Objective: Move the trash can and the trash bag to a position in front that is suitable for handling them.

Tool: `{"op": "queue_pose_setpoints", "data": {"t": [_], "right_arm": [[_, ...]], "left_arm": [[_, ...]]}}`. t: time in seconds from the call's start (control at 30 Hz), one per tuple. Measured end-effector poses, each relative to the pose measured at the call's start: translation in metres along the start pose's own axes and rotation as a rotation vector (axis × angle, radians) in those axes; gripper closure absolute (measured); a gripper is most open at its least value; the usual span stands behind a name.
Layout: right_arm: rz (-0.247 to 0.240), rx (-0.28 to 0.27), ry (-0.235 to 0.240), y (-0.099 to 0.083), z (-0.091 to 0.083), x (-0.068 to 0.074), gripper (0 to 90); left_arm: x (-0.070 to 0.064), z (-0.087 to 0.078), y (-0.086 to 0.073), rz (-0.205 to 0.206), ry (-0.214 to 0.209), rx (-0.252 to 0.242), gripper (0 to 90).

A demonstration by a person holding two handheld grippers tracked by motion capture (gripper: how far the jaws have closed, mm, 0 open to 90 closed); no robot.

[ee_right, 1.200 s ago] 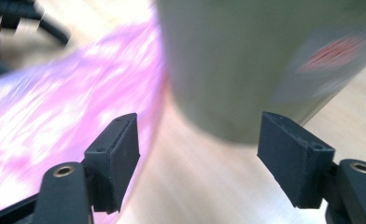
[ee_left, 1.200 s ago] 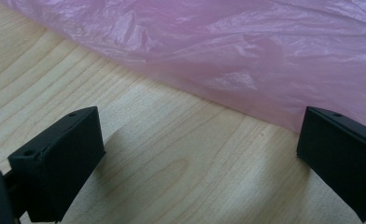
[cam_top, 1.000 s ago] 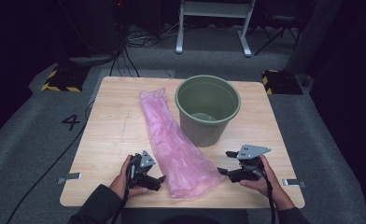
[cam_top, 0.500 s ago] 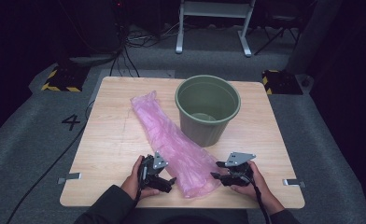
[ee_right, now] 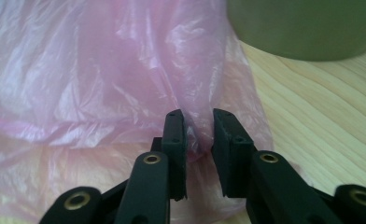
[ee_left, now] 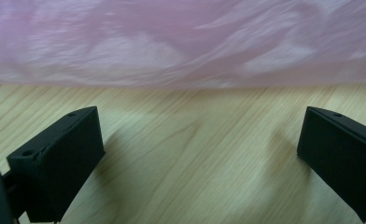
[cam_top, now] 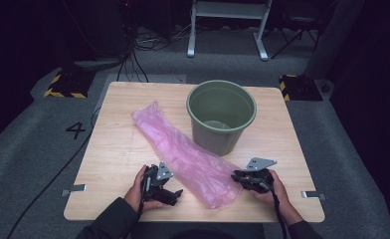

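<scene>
You had the pink plastic bag [cam_top: 185, 157] lying flat on the wooden table [cam_top: 113, 149], stretched on a slant from the middle of the board down toward your near edge, its lower end between your two hands. The green bucket [cam_top: 222, 115] stood upright just beside it, on the far right side, and the bag's long edge ran close past the bucket's base.

Your right gripper [ee_right: 199, 133] had closed in on the bag's near end — in the right gripper view a bunched fold of pink film sat pinched between the two black jaws, which stood only a narrow gap apart with the plastic filling that gap. From above, that gripper [cam_top: 239, 177] met the bag at its lower right edge, with your hand [cam_top: 275, 191] behind it.

Your left gripper [cam_top: 169, 195] was released — its jaws stood wide apart in the left gripper view, low over bare wood, with nothing between them. The bag's edge [ee_left: 181, 46] lay just ahead of the jaw tips, not touching them. In the high view that gripper rested near the table's front edge, just left of the bag.
</scene>
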State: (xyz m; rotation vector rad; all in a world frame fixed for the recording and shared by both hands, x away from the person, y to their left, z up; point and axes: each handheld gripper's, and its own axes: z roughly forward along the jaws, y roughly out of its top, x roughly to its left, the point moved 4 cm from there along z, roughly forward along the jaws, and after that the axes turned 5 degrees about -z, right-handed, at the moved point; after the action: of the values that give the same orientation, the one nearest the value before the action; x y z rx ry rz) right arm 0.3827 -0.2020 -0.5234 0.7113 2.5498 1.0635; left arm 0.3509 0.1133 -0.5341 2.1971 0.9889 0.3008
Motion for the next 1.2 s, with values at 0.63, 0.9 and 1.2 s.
{"op": "queue_pose_setpoints", "data": {"t": [0.63, 0.9, 1.2], "right_arm": [[0.103, 0.019, -0.117, -0.033, -0.028, -0.074, 66.0], [0.162, 0.032, -0.186, -0.044, -0.039, -0.096, 63.6], [0.248, 0.024, -0.246, -0.055, -0.047, -0.114, 61.8]], "left_arm": [[0.070, -0.027, -0.022, -0.110, 0.110, -0.009, 0.3], [0.081, -0.033, -0.027, -0.136, 0.133, -0.012, 0.3], [0.090, -0.041, -0.035, -0.141, 0.134, -0.016, 0.4]]}}
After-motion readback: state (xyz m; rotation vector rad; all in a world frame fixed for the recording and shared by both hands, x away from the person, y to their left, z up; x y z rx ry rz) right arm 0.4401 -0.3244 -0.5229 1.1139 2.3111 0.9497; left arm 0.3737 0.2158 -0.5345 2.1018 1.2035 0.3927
